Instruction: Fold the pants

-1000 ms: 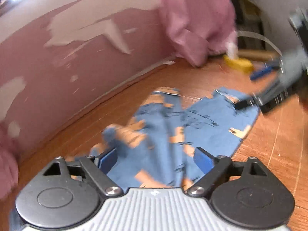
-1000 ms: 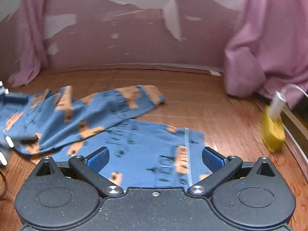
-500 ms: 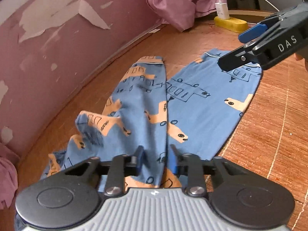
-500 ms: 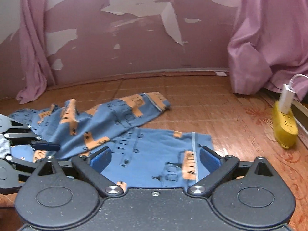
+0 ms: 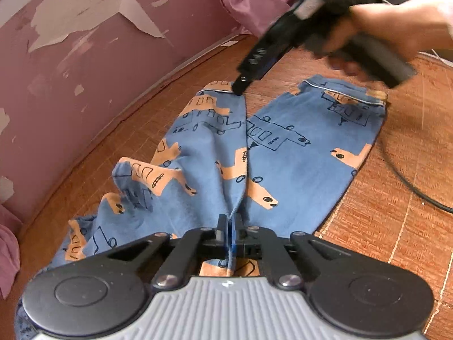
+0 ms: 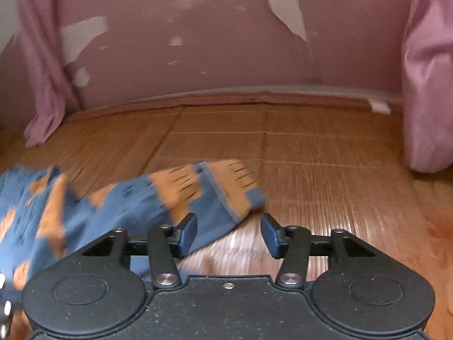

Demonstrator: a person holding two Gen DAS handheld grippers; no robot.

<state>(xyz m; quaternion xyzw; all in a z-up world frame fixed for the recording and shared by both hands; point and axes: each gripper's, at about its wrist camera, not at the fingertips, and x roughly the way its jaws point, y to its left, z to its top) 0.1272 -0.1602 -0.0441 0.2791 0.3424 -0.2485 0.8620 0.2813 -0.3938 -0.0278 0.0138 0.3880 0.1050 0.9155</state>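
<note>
Woven, reddish-brown matting [image 5: 382,212] covers the floor up to a pink wall [image 5: 70,70] with flaking paint, and pink curtains [image 6: 427,85] hang at both ends of that wall. Blue pants [image 5: 297,147] printed with orange vehicles lie on the matting near the wall, their two legs side by side with the cuffs at the far end; the leg closer to the wall is rumpled near the crotch. The left gripper [image 5: 230,228] is pressed together, pinching a ridge of cloth where the two legs meet. The right gripper [image 6: 228,233], held in a person's hand [image 5: 396,25], is spread apart just over the cuff [image 6: 232,187] of the leg nearer the wall, one finger [image 6: 187,233] over the cloth and the other over bare matting; that view is blurred.
</note>
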